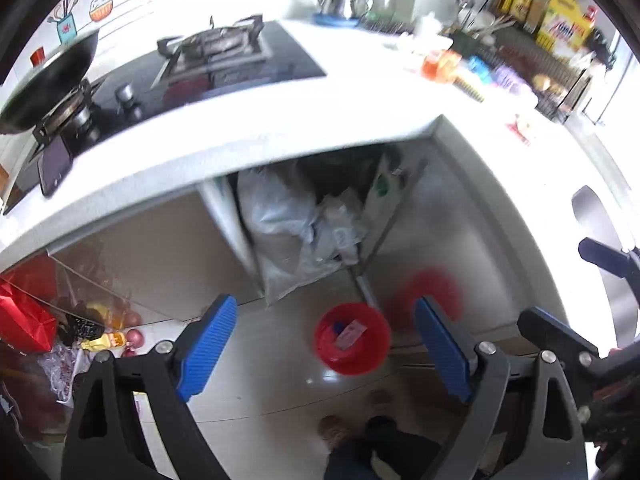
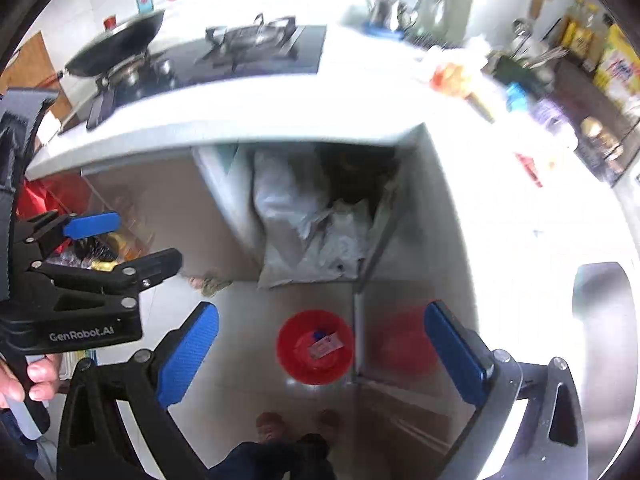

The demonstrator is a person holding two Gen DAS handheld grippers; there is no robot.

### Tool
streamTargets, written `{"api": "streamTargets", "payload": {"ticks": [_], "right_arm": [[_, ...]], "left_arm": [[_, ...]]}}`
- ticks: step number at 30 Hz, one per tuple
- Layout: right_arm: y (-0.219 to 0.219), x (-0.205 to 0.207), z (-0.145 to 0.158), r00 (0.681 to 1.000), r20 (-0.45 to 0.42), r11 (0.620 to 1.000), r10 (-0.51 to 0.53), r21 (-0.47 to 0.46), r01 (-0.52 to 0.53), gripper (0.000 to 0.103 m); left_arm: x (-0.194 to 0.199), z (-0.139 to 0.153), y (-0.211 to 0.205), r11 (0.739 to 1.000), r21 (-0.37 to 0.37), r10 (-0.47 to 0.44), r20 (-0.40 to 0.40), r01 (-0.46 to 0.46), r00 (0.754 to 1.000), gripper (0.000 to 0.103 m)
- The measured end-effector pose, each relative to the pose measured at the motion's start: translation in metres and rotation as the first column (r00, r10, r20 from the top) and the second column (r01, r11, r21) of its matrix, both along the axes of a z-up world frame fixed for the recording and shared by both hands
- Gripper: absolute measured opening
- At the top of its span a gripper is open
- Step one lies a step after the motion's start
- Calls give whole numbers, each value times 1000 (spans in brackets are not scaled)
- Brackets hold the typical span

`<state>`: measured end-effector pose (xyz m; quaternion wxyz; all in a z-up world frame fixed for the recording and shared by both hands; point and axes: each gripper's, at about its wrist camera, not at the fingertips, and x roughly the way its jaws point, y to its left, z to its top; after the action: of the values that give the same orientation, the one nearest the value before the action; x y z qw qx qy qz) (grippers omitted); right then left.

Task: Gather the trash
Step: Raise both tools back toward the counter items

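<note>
Wok point(image 1: 44, 80) and gas burners point(image 1: 218, 46) are seen at the far left on the black hob, set into the white counter point(image 1: 256, 136), with a dark phone point(image 1: 54, 168) lying at the hob's near corner. Below, on the floor at the left, a red bag point(image 1: 24, 320) and assorted clutter are piled. Further right, the left claw point(image 1: 326, 346) is held wide apart, its blue pads point(image 1: 208, 344) empty, nothing being gripped. Between and beyond them a red bin point(image 1: 352, 338) stands upright on the tiled floor, its mouth facing up, just in front of the open cupboard where white plastic bags point(image 1: 296, 224) are stuffed. Inside the bin a small pink-and-white wrapper point(image 1: 352, 334) is seen lying flat, its long axis running from lower left to upper right in the left wrist view; its print is too blurred to be read. In the right wrist view the right claw point(image 2: 322, 356) is likewise spread fully, empty, with the same bin point(image 2: 316, 346) between its pads. On the left claw's body, "GenRobot.AI" point(image 2: 82, 335) can be read. At the far right, bottles and yellow packets point(image 1: 560, 20) are ranged on a rack, labels illegible.
</note>
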<state>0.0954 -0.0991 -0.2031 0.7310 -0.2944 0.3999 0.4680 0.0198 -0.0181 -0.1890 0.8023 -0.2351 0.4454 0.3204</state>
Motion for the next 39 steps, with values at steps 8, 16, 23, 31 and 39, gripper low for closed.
{"api": "streamTargets", "payload": {"ticks": [8,16,23,31,39], "right_arm": [[-27,34,71,992,-13,990,-127,66,127,103],[-37,99,110,968,-65,956,-244,151,251,103],[-20,176,106,940,-119,935,-319,120,333,103],[-1,270,75,880,-217,898,-423,30,439,102],[16,337,35,820,-303,867,-486,-52,495,92]], "left_arm": [[42,78,-20,990,65,-126,37,124,991,94],[119,106,-14,975,100,-203,43,198,978,94],[202,102,9,969,100,-228,30,224,973,94],[290,78,42,965,59,-255,-14,256,967,94],[341,50,58,964,14,-263,-63,264,963,94]]}}
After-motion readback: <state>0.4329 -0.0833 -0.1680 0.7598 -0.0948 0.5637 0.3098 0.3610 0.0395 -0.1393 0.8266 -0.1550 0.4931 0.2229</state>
